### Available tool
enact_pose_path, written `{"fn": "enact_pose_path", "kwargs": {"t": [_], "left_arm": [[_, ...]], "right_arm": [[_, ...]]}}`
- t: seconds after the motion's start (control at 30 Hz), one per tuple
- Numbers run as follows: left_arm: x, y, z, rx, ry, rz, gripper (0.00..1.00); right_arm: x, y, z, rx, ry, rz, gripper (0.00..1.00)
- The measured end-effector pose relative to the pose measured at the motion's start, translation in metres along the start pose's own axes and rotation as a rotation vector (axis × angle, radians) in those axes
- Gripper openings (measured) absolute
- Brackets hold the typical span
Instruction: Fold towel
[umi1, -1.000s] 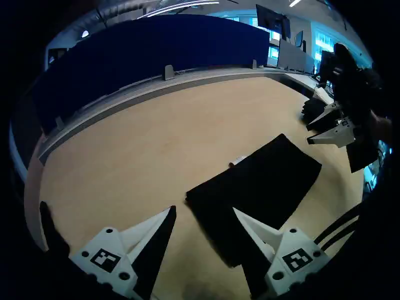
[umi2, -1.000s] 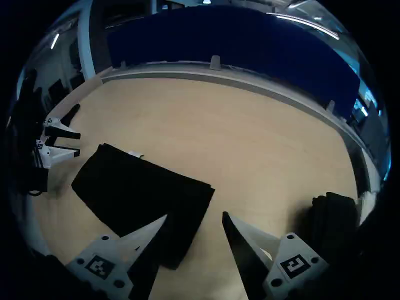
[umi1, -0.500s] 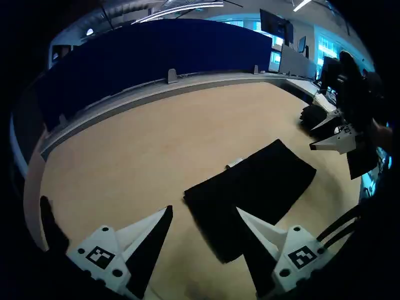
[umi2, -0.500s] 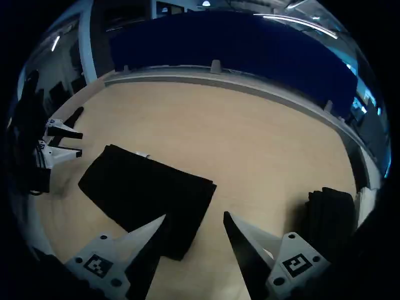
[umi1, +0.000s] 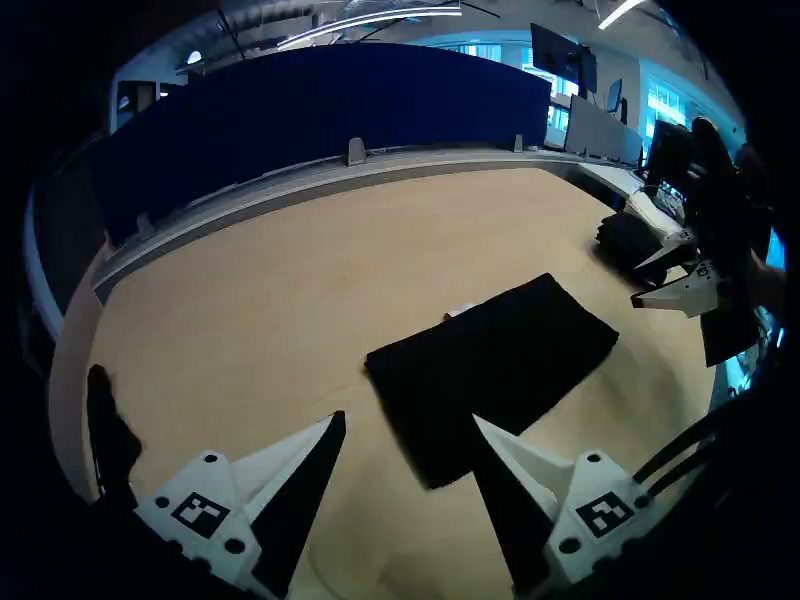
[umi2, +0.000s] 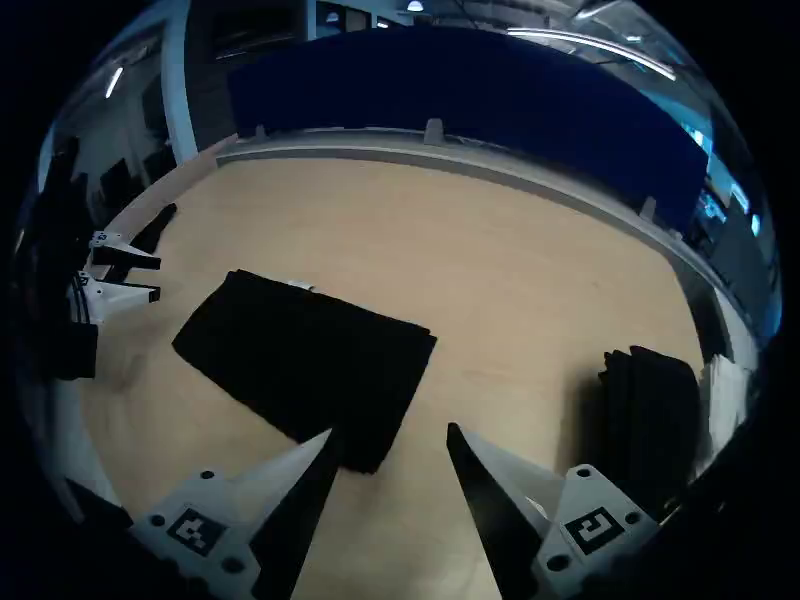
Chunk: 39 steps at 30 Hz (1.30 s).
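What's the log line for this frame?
left gripper: open, empty | right gripper: open, empty | towel: folded, flat on table, untouched

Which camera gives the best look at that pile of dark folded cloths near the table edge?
The right gripper view: the pile sits close and large there. The left gripper view shows that pile small and far off.

Wooden table (umi1: 300, 270): folded black towel (umi1: 490, 362) flat; dark stack (umi2: 650, 410), maybe towels.
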<state>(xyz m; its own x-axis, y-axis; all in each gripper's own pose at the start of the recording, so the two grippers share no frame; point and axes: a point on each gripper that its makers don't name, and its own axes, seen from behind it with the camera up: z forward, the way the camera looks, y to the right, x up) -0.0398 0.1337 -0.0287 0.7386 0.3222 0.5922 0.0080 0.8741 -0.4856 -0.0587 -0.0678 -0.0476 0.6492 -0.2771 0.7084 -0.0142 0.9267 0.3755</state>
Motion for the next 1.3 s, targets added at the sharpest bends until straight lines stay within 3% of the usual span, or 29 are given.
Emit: {"fn": "enact_pose_path", "kwargs": {"t": [0.3,0.6,1.0,1.3], "left_arm": [[-0.003,-0.003,-0.01,0.02,0.005,-0.02,0.83],[-0.01,-0.012,-0.03,0.074,0.016,-0.067,0.84],[-0.043,-0.023,-0.072,0.162,0.004,-0.146,0.89],[-0.054,-0.033,-0.095,0.212,0.009,-0.183,0.9]], "right_arm": [[-0.006,-0.002,-0.005,0.016,-0.001,-0.01,0.78],[-0.015,-0.015,-0.001,0.092,-0.029,-0.106,0.79],[-0.032,-0.029,0.006,0.172,-0.101,-0.278,0.79],[-0.038,-0.029,0.017,0.186,-0.13,-0.315,0.79]]}}
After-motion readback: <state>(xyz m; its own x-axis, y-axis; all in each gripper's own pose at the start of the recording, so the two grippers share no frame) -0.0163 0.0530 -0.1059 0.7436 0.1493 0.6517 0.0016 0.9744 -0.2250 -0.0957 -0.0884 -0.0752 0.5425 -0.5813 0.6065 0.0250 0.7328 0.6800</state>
